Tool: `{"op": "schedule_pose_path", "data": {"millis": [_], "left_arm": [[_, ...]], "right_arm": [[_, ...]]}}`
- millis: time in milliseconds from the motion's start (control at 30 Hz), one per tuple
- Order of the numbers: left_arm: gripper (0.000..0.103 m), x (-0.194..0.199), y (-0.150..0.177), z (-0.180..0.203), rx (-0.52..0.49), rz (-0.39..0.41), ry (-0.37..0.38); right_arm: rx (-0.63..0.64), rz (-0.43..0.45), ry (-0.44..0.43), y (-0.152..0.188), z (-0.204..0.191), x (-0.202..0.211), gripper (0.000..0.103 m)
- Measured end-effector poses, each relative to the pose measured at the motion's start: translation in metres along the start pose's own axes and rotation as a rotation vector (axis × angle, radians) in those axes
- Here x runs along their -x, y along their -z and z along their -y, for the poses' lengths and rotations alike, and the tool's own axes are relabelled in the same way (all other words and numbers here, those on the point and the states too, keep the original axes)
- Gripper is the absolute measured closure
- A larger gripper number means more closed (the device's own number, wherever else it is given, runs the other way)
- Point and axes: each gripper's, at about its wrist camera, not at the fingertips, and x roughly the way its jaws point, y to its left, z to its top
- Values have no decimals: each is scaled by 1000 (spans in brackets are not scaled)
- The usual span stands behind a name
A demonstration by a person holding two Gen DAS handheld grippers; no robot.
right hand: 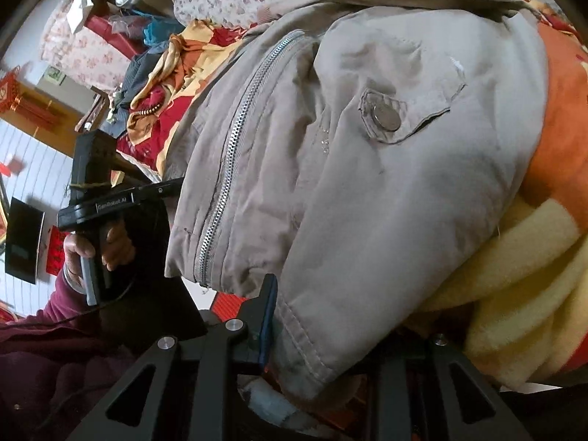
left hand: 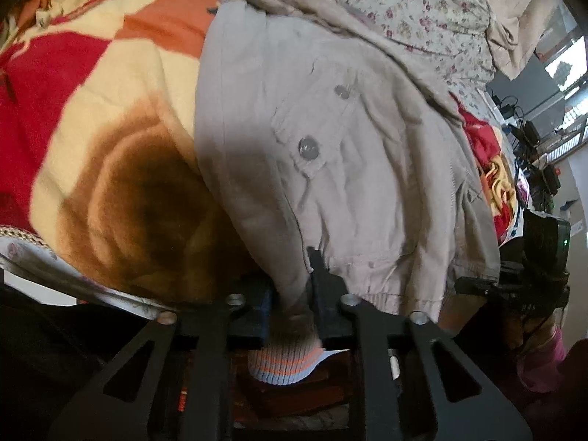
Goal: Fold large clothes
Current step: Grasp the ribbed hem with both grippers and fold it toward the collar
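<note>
Beige jacket on the blanket

The beige jacket [left hand: 367, 169] lay spread and rumpled on a red, cream and orange blanket [left hand: 110, 110], zipper [right hand: 228, 169] closed, snap buttons showing, its hem bunched at the blanket's near edge.

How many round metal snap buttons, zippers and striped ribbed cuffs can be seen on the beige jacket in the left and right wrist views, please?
Left wrist view, snap buttons: 2
Right wrist view, snap button: 1
Zipper: 1
Striped ribbed cuff: 1
Total: 5

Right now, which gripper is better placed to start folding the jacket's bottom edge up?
Neither is clearly ahead; I'd lean left. The left gripper is shut on the jacket at its ribbed hem, both fingers visibly around the cloth. The right gripper grips a hem corner, but only one finger shows.
</note>
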Motion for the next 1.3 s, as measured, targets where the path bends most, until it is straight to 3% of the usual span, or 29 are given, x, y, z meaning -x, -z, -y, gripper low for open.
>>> {"op": "schedule_pose_path", "data": {"millis": [100,267,333,467,800,1067,1200,1300], "left_arm": [[93,26,-7,6,-3,61,46],[96,75,-40,10,8,191,154],[96,84,-58,12,8,229,155],[96,89,-83,14,17,254,179],[97,75,-157,23,29,332,161],[97,52,-247,26,47,416,93],[97,22,-292,24,66,406,52],[97,-10,-318,17,82,387,0]], "right_arm": [[0,59,-36,-5,-5,18,92],[-26,243,-187,-23,-9,73,95],[-39,319,-220,-34,-7,95,95],[-52,398,-219,-49,-1,117,95],[-116,558,-125,-104,36,157,95],[-185,610,-34,-166,77,160,95],[-202,615,21,-201,94,154,96],[-207,590,121,-227,111,140,96]]}}
